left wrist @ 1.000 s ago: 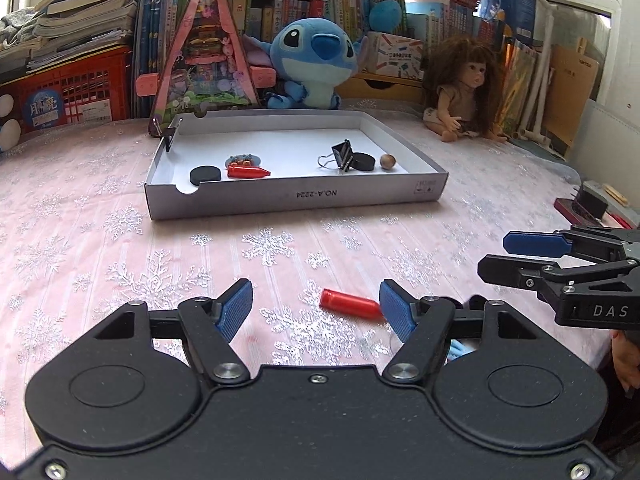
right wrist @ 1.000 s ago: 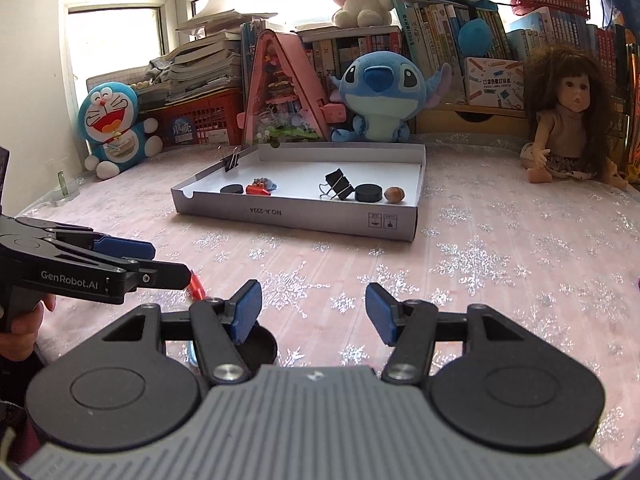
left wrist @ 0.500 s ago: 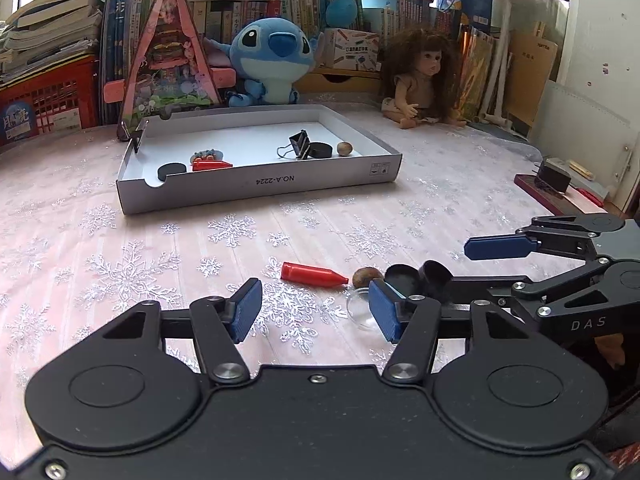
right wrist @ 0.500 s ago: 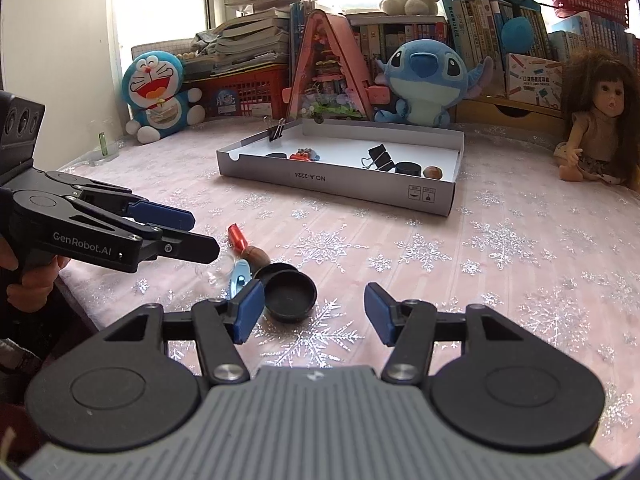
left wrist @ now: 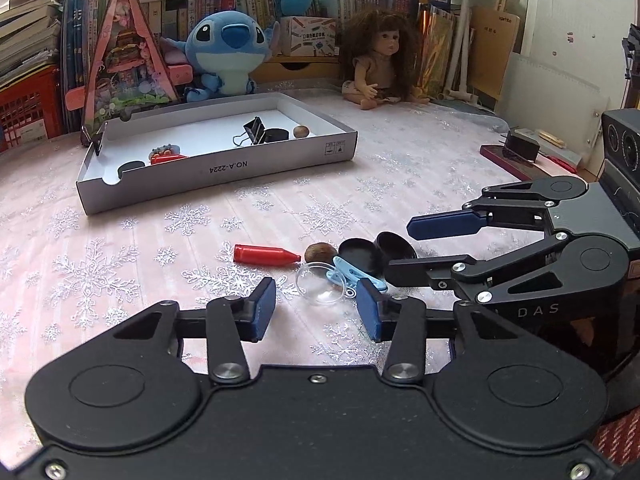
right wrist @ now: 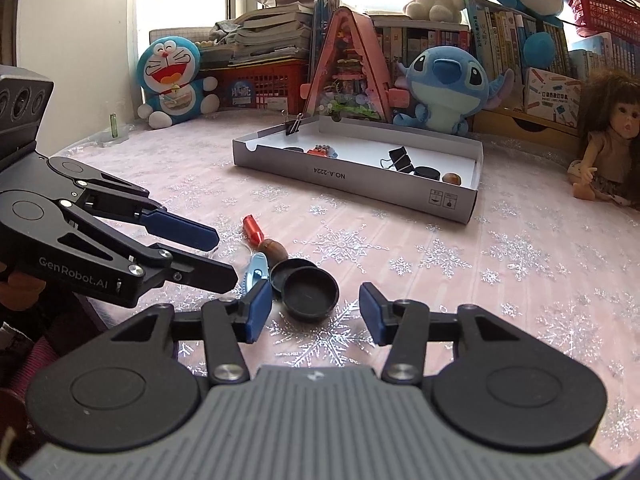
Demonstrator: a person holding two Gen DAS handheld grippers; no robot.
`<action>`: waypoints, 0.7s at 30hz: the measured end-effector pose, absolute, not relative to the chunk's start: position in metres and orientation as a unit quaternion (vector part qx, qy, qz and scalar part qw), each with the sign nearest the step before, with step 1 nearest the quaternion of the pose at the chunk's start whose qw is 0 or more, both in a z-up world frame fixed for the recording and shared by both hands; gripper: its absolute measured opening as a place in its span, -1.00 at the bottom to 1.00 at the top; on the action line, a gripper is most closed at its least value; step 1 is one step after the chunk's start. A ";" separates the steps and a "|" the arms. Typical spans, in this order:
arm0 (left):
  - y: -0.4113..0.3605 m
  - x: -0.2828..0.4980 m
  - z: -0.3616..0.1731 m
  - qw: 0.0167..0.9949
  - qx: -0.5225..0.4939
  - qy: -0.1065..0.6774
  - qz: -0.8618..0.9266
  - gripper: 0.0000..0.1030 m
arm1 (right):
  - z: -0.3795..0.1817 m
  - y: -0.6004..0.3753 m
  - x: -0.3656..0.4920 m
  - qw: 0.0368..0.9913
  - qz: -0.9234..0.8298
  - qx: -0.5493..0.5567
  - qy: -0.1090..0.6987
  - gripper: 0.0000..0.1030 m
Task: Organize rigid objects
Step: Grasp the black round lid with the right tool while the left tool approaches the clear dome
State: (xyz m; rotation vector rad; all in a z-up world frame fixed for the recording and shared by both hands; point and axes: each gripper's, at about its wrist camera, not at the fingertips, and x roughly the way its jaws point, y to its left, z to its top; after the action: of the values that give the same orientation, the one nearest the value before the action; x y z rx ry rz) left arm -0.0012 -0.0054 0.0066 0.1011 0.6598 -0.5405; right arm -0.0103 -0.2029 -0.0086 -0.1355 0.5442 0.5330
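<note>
A small heap lies on the pink snowflake cloth: a red crayon-like stick point(left wrist: 266, 255), a brown nut point(left wrist: 320, 253), a clear dome point(left wrist: 320, 286), a light-blue clip point(left wrist: 352, 276) and two black caps point(left wrist: 360, 254). My left gripper point(left wrist: 316, 310) hovers just short of the dome, its jaws closing, pads touching nothing. My right gripper point(right wrist: 313, 312) comes from the other side, jaws closing around the nearer black cap point(right wrist: 310, 294) without pressing it. Each gripper shows in the other's view: right gripper point(left wrist: 402, 249), left gripper point(right wrist: 222, 258). The grey-white box tray point(left wrist: 216, 176) stands farther back.
The tray point(right wrist: 360, 184) holds a binder clip point(left wrist: 254, 130), a black cap, a nut and a red stick. Behind it stand a blue plush point(left wrist: 230, 48), a doll point(left wrist: 376, 68), a pink toy house point(left wrist: 124, 68) and books. A Doraemon plush point(right wrist: 172, 80) sits at the left.
Both grippers have closed in on the heap from opposite sides and their jaws have narrowed. The caps, nut, dome and clip have come into view between them.
</note>
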 end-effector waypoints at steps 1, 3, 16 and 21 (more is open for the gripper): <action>-0.006 -0.001 0.006 0.909 0.048 0.321 -0.263 -0.23 | -0.009 -0.203 -0.010 0.927 0.258 -0.065 0.265 0.12; -0.006 -0.001 0.005 0.908 0.046 0.322 -0.263 -0.26 | -0.009 -0.203 -0.009 0.928 0.255 -0.063 0.266 0.03; -0.003 0.003 0.007 0.917 0.044 0.312 -0.246 -0.41 | -0.008 -0.202 -0.008 0.931 0.245 -0.064 0.264 -0.26; -0.001 0.004 0.006 0.922 0.049 0.309 -0.230 -0.41 | -0.010 -0.205 -0.006 0.935 0.224 -0.069 0.267 -0.26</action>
State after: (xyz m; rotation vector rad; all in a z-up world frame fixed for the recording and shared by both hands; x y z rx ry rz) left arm 0.0037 -0.0010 0.0061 0.1013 0.6342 -0.4719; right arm -0.0065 -0.2047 -0.0099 -0.1419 0.5452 0.4579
